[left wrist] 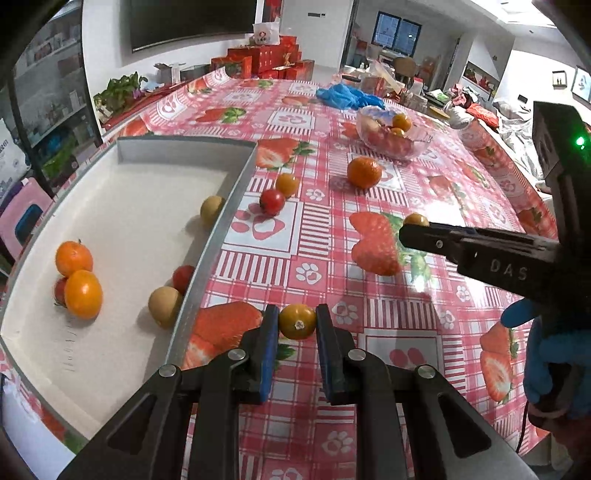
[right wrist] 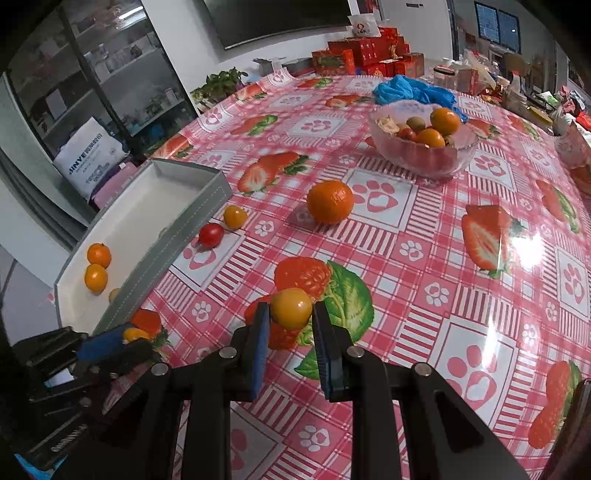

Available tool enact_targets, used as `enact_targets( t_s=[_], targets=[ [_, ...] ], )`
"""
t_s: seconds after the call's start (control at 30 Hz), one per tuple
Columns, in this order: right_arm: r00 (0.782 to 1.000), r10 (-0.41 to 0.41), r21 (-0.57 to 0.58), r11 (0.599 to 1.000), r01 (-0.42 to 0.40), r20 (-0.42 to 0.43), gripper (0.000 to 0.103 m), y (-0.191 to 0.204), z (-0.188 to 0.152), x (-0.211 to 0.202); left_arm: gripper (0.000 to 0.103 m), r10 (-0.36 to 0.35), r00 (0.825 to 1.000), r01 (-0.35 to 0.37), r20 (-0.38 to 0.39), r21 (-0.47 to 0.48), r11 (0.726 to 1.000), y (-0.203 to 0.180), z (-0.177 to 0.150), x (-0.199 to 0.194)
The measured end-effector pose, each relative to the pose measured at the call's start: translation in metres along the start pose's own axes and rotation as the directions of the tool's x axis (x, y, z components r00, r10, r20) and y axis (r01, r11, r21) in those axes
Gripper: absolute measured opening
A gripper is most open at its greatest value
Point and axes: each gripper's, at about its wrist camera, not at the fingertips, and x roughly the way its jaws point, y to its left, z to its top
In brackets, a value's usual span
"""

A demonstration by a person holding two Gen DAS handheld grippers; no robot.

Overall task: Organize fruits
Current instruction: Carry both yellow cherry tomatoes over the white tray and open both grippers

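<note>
Yellow-orange tomatoes sit clamped between both fingers: left gripper (left wrist: pixel 297 325) and right gripper (right wrist: pixel 290 312), each closed tight.

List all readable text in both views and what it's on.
"DAS": embossed on the right gripper body, cut off by the frame edge.
"JINYE": white bag by the cabinet; smaller print below it is blurred.
Red boxes and the white packet: print too small to read.

setting: home dining room. evidence: strawberry-print oilcloth (right wrist: pixel 406 236) over the tabletop; wall-mounted television (left wrist: pixel 192 22); stacked red gift boxes (left wrist: pixel 266 59) at the far edge; glass-fronted cabinet (right wrist: pixel 110 74); framed pictures (left wrist: pixel 581 83); cluttered chairs beyond.
</note>
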Motion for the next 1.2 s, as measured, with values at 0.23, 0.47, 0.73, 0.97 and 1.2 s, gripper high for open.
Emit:
enact_targets(
  t_s=[0.23,0.47,0.73,0.97,1.2],
  targets=[
    [1.0,-0.007,-0.001,1.0,0.007,-0.008,0.025,0.006,0.003,0.001,0.021,0.005,1.0,-0.005,0.029,-0.004,1.0,0.008,0.002,-0.015],
    [1.0,0.002,-0.058,0.998,-0.001,0.012,0.025,0.032,0.02,-0.01,0.021,0.044,0.996,-0.041,0.077,-0.04,0.998,0.036,0.017,-0.03],
    [0.999,0.039,-0.148,0.988,-0.038,0.007,0.025,0.086,0.043,-0.005,0.021,0.103,0.987,-0.089,0.12,-0.114,0.989,0.085,0.036,-0.036],
    [0.997,0.066,-0.2,0.977,-0.073,-0.041,0.025,0.129,0.052,0.02,0.021,0.124,0.985,-0.107,0.119,-0.141,0.984,0.112,0.047,-0.026],
    [0.993,0.069,-0.212,0.973,-0.087,-0.09,0.025,0.148,0.057,0.046,0.021,0.138,0.987,-0.123,0.081,-0.165,0.979,0.13,0.046,-0.007]
  ],
)
